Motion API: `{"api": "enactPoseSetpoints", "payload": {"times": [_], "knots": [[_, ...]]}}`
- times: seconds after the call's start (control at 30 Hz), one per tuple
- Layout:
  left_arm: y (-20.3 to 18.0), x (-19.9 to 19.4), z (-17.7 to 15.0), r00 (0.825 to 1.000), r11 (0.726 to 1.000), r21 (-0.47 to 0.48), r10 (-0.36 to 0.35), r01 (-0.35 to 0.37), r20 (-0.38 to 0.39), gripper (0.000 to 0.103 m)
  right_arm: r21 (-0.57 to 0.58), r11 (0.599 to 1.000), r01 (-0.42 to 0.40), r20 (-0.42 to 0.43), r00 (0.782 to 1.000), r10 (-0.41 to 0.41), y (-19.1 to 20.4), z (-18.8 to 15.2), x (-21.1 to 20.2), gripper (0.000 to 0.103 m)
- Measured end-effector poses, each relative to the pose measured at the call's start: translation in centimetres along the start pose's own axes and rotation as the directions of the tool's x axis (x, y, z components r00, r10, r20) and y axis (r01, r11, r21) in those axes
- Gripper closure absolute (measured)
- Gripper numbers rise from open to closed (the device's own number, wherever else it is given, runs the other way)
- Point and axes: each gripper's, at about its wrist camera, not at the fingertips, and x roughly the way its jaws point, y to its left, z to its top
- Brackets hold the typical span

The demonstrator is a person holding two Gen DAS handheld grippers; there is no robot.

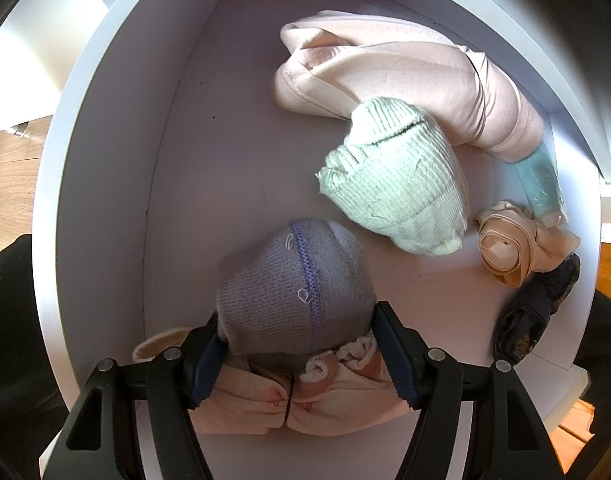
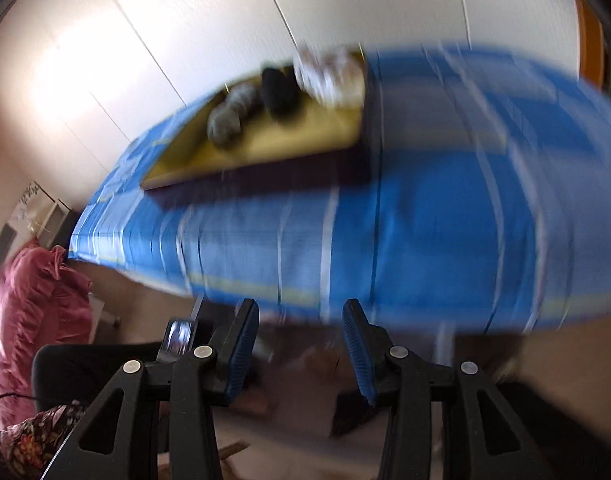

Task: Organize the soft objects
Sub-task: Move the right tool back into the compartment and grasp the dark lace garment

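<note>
In the left wrist view my left gripper (image 1: 295, 336) is shut on a grey-lilac knitted bundle (image 1: 293, 292) with a purple seam, held low inside a white drawer (image 1: 85, 184). Under it lies a pink bundle (image 1: 305, 404). A mint ribbed bundle (image 1: 393, 176), a big pale-pink garment (image 1: 417, 84) and a peach rolled piece (image 1: 509, 248) lie further in. In the blurred right wrist view my right gripper (image 2: 301, 344) is open and empty, in front of a blue-covered bed (image 2: 425, 220) with a yellow tray (image 2: 273, 140) holding grey, black and white soft items.
A dark patterned item (image 1: 533, 320) and a teal piece (image 1: 539, 180) lie at the drawer's right side. The drawer's left floor is bare. A pink cloth heap (image 2: 33, 320) and a floral fabric (image 2: 29, 444) sit left of the bed. White wall panels stand behind.
</note>
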Motion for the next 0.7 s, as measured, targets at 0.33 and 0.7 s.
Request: {"api": "enactPoseSetpoints", "payload": {"times": [0.33,0.7], "knots": [[0.0,0.0,0.0,1.000,1.000,-0.002,0.000,0.000,0.004,0.033,0.226,0.959,0.171,-0.397,0.915,-0.070,-5.8,-8.2,10.8,0.059],[0.4,-0.1,-0.1,1.000,1.000,-0.009,-0.011,0.011,0.007,0.033,0.340,0.890,0.304,-0.519,0.850,-0.092,-10.5,-10.8,16.8,0.050]]}}
